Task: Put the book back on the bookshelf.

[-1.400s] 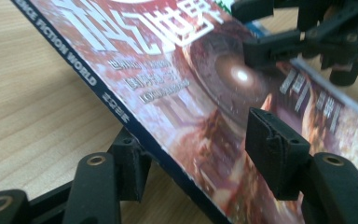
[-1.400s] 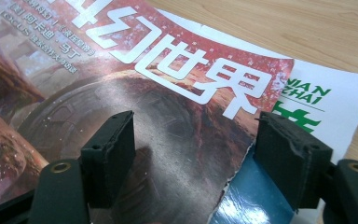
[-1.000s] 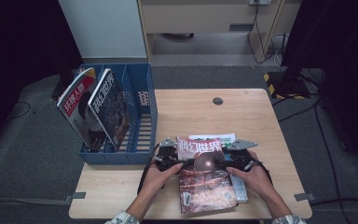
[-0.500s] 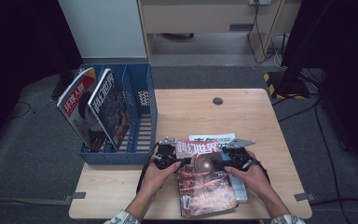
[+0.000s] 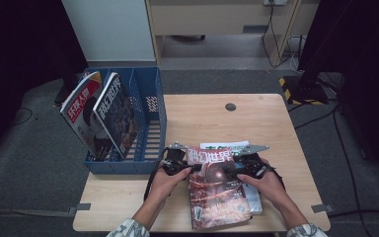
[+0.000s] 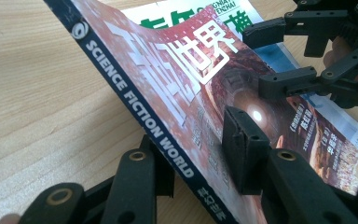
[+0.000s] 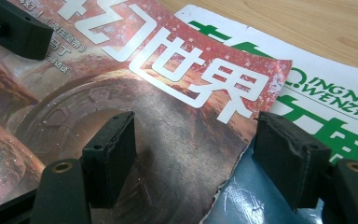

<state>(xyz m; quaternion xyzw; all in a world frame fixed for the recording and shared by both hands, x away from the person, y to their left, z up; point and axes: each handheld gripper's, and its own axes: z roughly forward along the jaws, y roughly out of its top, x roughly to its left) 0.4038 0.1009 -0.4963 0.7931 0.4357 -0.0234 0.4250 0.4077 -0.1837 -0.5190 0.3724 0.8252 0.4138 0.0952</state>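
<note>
Magazine [image 5: 216, 190] with the red cover lies at the table's [image 5: 276, 128] six o'clock between my grippers, seen from above. Left gripper [image 6: 198, 163] view adds that its jaws, just closing, straddle the lifted spine edge. Right gripper [image 7: 193, 158] view: jaws apart over the cover's free edge, gripping nothing; a green-lettered magazine [image 7: 335, 107] lies underneath

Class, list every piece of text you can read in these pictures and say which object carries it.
"SCIENCE FICTION WORLD": spine of the red magazine.
"科幻世界": white title on its cover.
"QINGNIA... WENZHA...": cut off, on the white and green magazine beneath.
Large green characters there: partly covered, unreadable.
Small print on the red cover: too small.
Titles of the two magazines in the blue rack: blurred.
</note>
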